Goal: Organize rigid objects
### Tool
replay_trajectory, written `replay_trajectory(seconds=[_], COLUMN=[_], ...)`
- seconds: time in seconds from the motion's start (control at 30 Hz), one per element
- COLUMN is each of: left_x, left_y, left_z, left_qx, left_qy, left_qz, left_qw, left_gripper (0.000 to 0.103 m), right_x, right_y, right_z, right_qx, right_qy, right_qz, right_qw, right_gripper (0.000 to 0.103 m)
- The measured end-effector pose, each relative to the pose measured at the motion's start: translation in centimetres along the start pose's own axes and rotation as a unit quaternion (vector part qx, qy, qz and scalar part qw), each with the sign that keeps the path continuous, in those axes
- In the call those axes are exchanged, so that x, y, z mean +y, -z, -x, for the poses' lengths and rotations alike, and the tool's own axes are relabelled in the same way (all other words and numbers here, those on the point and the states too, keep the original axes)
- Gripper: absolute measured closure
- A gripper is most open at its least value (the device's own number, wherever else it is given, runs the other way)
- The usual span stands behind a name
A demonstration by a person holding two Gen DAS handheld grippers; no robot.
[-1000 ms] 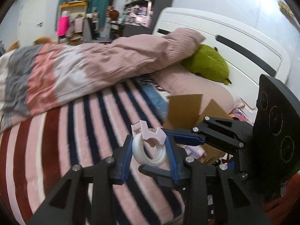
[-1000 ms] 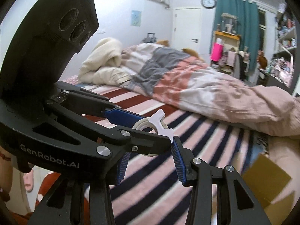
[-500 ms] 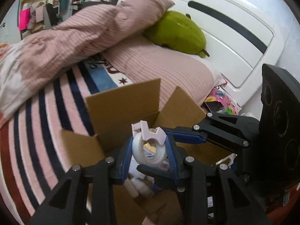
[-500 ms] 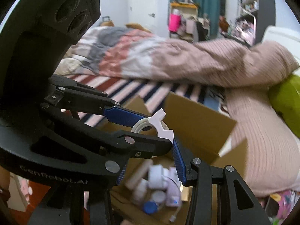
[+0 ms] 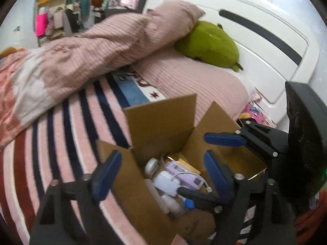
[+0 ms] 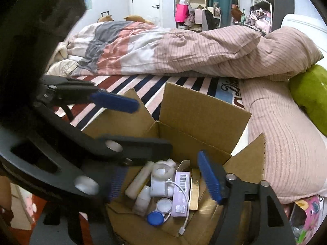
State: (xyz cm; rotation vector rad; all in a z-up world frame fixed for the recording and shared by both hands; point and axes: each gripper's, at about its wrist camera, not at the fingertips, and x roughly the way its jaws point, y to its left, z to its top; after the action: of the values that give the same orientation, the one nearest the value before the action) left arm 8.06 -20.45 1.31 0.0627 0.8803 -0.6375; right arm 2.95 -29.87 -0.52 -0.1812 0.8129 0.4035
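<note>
I see both sets of fingers spread and empty over the open cardboard box [image 6: 204, 110] on the bed [image 5: 61, 143]: left gripper [image 5: 161, 169], right gripper [image 6: 161, 181]. The tape roll [image 6: 163, 170] lies inside among the small items.

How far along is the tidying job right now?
Done: the tape roll lies in the box with the bottles and cases. In hand: nothing; left claw and right claw hang open over the box. Left: no other loose items show on the bed.
</note>
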Motion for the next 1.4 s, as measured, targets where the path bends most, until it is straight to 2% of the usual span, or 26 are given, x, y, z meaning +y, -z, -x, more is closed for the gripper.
replay_trajectory(seconds=[0.1, 0.2, 0.3, 0.4, 0.53, 0.7, 0.93, 1.4], left_x=[1.1, 2.3, 3.1, 4.2, 5.4, 6.7, 7.4, 7.0], left_y=[0.7, 1.7, 2.8, 4.1, 6.1, 8.4, 9.9, 10.0], left_z=[2.2, 4.9, 7.1, 9.7, 12.6, 14.8, 15.7, 15.8], left_qx=[-0.026, -0.061, -0.086, -0.112, -0.145, -0.161, -0.163, -0.162], left_qy=[-0.008, -0.039, -0.070, -0.100, -0.147, -0.196, -0.216, -0.228], left_qz=[0.021, 0.039, 0.051, 0.068, 0.088, 0.114, 0.129, 0.129], left_qw=[0.9994, 0.9966, 0.9925, 0.9863, 0.9744, 0.9606, 0.9541, 0.9514], left_gripper=[0.019, 0.011, 0.011, 0.011, 0.011, 0.011, 0.011, 0.011], right_x=[0.4, 1.0, 1.8, 3.2, 4.3, 4.5, 4.4, 5.0], right_y=[-0.3, -0.6, -0.7, -0.9, -1.2, -1.1, -0.3, -0.1], right_z=[0.2, 0.7, 1.8, 3.2, 5.1, 6.5, 6.9, 6.9], right_qx=[-0.006, -0.022, -0.053, -0.078, -0.120, -0.149, -0.156, -0.163], right_qy=[-0.005, -0.017, -0.020, -0.011, -0.014, -0.015, -0.017, -0.016], right_qz=[0.001, -0.002, -0.003, 0.009, 0.009, -0.018, -0.031, -0.018], right_qw=[1.000, 1.000, 0.998, 0.997, 0.993, 0.988, 0.987, 0.986], right_gripper=[0.018, 0.015, 0.009, 0.000, 0.000, 0.000, 0.000, 0.000])
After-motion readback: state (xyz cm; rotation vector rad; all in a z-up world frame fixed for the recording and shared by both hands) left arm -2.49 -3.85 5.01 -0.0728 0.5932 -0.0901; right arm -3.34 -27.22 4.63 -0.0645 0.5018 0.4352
